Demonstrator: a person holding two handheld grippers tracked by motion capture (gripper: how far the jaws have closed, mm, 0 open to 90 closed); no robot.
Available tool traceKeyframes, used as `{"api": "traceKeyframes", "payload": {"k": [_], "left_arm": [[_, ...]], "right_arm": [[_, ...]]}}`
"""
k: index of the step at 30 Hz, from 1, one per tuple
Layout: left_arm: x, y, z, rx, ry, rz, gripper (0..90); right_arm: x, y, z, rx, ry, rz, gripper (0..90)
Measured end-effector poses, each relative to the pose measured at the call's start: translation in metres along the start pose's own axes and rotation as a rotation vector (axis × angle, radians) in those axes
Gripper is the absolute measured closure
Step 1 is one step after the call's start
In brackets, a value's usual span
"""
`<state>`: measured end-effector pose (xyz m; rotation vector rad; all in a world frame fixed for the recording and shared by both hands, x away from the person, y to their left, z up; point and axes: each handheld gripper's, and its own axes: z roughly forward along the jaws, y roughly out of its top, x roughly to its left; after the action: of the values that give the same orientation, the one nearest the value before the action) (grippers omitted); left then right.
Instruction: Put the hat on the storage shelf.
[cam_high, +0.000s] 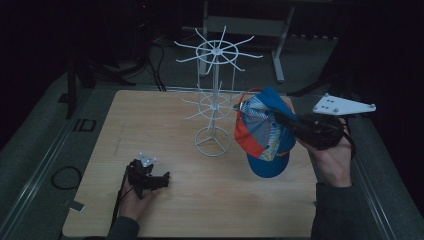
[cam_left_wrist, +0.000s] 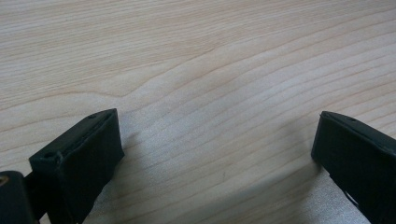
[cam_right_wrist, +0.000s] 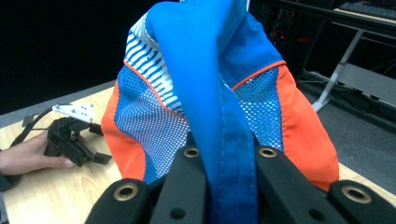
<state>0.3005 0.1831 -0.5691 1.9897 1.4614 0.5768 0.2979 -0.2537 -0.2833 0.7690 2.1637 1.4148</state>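
Note:
A blue, orange and white striped cap (cam_high: 265, 132) hangs in the air just right of the white wire rack (cam_high: 214, 100), its brim pointing down. My right gripper (cam_high: 287, 122) is shut on the cap's blue fabric (cam_right_wrist: 229, 140), which is pinched between the two black jaws. One wire arm of the rack touches or nearly touches the cap's top edge. My left gripper (cam_high: 162, 180) rests low on the wooden table (cam_high: 150, 130) at the front left, open, with only bare wood (cam_left_wrist: 215, 140) between its fingers (cam_left_wrist: 79, 158).
The rack stands upright on a ring base (cam_high: 212, 142) at the table's middle. The left hand and its gripper (cam_right_wrist: 70, 140) lie far off across the table. Cables trail on the grey floor (cam_high: 65, 177) to the left; a desk frame (cam_high: 280, 30) stands behind.

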Motion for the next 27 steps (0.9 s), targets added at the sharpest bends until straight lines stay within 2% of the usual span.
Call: {"api": "traceKeyframes", "payload": {"k": [27], "left_arm": [[-0.001, 0.000, 0.000, -0.001, -0.005, 0.000, 2.2]], "right_arm": [[0.002, 0.022, -0.010, -0.084, 0.005, -0.009, 88.6]]}}
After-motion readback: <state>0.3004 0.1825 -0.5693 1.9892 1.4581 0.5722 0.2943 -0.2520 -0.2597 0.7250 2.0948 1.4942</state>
